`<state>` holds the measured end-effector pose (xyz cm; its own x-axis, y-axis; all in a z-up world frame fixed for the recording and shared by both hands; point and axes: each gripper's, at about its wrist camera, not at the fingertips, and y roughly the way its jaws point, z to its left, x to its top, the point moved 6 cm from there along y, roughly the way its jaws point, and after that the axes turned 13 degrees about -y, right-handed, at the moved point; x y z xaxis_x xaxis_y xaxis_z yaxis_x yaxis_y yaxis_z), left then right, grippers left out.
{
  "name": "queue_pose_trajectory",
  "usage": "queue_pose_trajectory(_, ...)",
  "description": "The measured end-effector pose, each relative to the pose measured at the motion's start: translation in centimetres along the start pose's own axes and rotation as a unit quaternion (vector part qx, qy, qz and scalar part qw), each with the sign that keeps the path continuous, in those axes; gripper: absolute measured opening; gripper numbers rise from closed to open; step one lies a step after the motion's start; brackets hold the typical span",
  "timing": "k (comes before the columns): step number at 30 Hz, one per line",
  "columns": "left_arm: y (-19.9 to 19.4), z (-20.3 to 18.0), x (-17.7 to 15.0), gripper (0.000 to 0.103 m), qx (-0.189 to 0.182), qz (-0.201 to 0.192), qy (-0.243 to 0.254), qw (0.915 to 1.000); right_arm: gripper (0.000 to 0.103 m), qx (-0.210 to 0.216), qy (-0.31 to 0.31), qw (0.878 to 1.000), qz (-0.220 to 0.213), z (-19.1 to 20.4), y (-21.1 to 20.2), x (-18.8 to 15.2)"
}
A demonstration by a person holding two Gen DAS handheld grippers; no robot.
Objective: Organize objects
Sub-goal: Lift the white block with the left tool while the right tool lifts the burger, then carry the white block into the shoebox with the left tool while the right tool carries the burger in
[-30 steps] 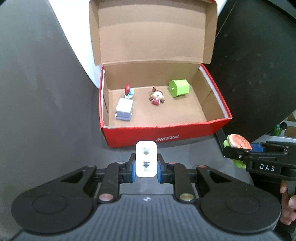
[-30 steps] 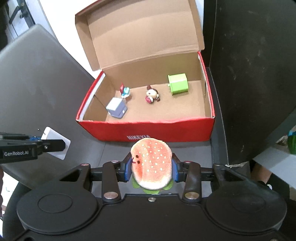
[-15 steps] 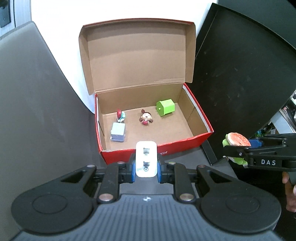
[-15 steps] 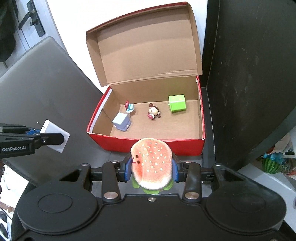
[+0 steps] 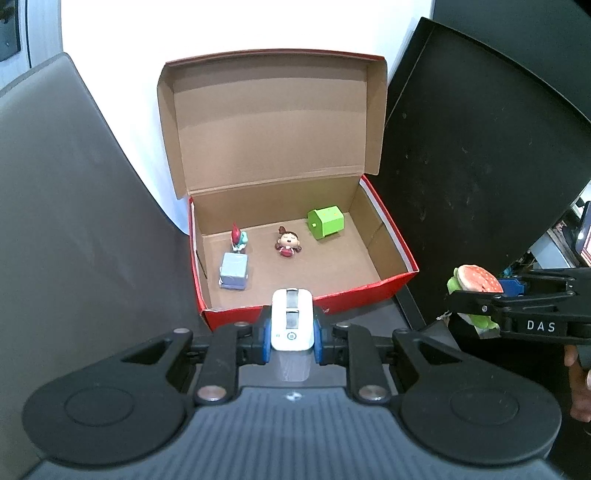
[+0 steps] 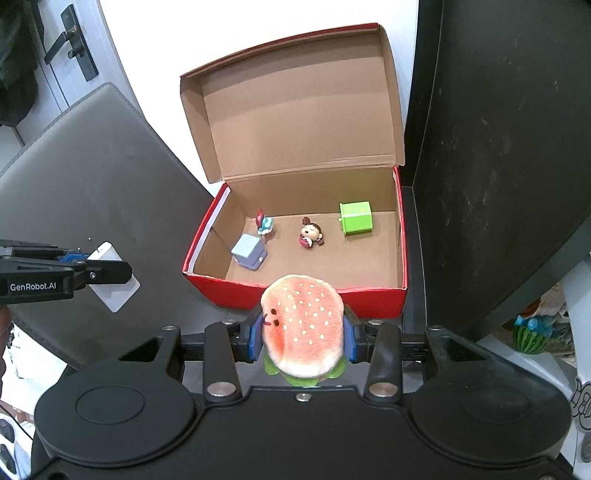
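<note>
The left gripper [image 5: 291, 334] squeezes a flat white charger [image 5: 291, 321] tight, just in front of the red shoe box [image 5: 369, 290]. The box is open. Inside it, from left to right, are a pale blue block toy [image 5: 233, 270], a tiny red and blue figure [image 5: 238, 240], a little doll [image 5: 288, 243] and a green cube [image 5: 327, 221]. The right gripper [image 6: 301, 338] pinches a soft burger toy [image 6: 303, 325] near the box front.

A grey padded chair back [image 6: 92, 177] is standing left of centre. A black panel [image 6: 498, 155] is leaning upright on the right. A white wall [image 5: 221, 29] is showing behind. A door with a black handle [image 6: 70, 44] is sitting far left. A watermelon-patterned toy [image 6: 532, 338] is lying low right.
</note>
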<state>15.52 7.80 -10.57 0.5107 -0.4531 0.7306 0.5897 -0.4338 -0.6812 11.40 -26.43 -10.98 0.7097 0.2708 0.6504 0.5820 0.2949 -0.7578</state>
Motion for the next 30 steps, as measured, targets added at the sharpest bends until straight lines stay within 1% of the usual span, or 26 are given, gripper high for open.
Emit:
queue_pose_trajectory(8,0.0,0.0,0.0,0.020,0.001,-0.002,-0.003,1.0000,0.040,-0.002,-0.003,1.000,0.000,-0.2,0.0,-0.1)
queue_pose_trajectory(16,0.8,0.1,0.6,0.020,0.000,0.002,-0.008,1.0000,0.040,-0.005,0.001,1.000,0.002,-0.7,0.6,0.0)
queue_pose_trajectory(30,4.1,-0.6,3.2,0.020,0.000,0.013,-0.021,0.9997,0.040,-0.005,-0.009,1.000,0.000,-2.4,2.8,2.7)
